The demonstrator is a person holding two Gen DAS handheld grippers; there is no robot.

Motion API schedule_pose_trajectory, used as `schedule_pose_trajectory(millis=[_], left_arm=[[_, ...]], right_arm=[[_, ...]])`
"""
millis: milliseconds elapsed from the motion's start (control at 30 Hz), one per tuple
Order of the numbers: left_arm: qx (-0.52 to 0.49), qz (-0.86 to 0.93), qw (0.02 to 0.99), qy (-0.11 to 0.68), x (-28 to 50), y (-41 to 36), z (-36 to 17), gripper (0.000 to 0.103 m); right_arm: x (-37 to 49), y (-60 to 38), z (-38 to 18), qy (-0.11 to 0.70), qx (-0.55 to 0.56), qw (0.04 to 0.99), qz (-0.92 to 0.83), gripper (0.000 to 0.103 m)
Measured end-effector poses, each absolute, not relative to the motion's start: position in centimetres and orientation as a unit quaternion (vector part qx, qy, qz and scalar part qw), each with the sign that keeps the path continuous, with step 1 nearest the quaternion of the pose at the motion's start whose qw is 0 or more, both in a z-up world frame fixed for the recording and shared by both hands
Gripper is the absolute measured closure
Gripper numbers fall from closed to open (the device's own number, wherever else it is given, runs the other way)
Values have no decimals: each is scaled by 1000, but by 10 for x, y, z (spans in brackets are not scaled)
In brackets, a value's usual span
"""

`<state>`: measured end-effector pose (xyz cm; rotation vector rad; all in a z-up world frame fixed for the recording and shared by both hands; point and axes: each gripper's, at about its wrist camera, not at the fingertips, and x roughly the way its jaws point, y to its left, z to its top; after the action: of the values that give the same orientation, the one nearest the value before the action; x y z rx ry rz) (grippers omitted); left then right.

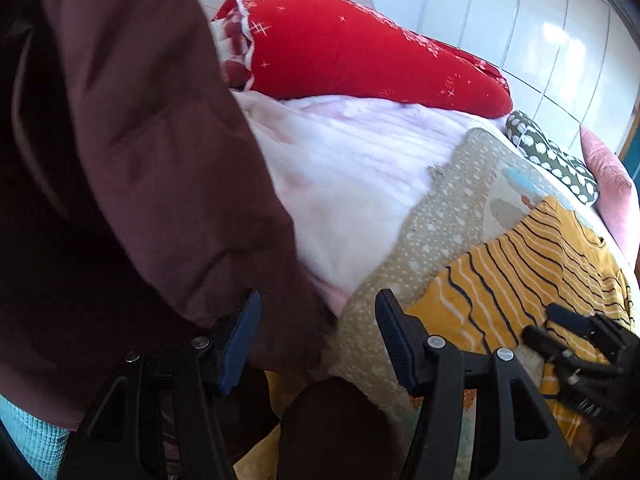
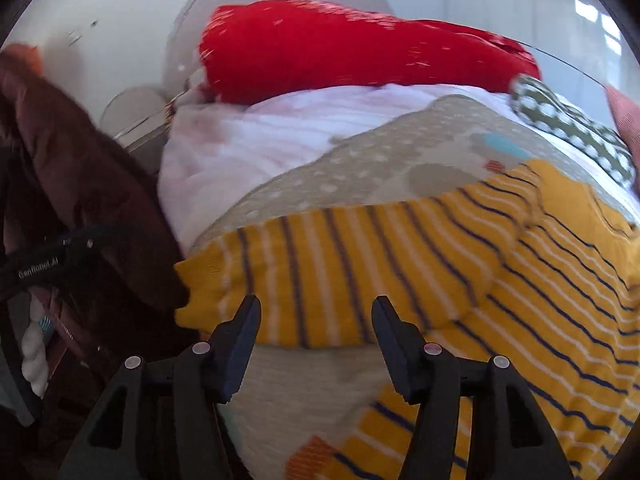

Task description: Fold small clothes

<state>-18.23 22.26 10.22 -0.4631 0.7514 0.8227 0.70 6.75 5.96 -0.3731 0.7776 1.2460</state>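
Observation:
A small yellow top with dark and white stripes (image 2: 520,280) lies spread on a beige dotted bed cover (image 2: 360,168); one sleeve (image 2: 320,272) stretches left. My right gripper (image 2: 316,320) is open and empty, its fingers just above the sleeve's lower edge. In the left wrist view the same top (image 1: 532,264) lies to the right. My left gripper (image 1: 318,320) is open and empty, over the cover's edge beside the top. The right gripper (image 1: 560,332) shows at the far right over the top.
A dark maroon jacket sleeve (image 1: 140,160) fills the left side. A pink-white blanket (image 1: 352,168), a red quilt roll (image 1: 360,48), a green dotted pillow (image 1: 552,156) and a pink cushion (image 1: 612,188) lie behind. A white wall is beyond.

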Motion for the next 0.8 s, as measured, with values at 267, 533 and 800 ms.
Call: schedule_pose_trajectory(millis=[267,533,800], left_arm=[[-235,395,830,316,-230,230,119,39],[-230,353,844,331,-210,213,111,39],[-212,294,864,349,-166,186,113,39]], right_arm=[[-95,142,21,242,-307,717,578,34],[-71,157,20,276,-299,740,535,92],[102,27,110,323,-68,841,429,92]])
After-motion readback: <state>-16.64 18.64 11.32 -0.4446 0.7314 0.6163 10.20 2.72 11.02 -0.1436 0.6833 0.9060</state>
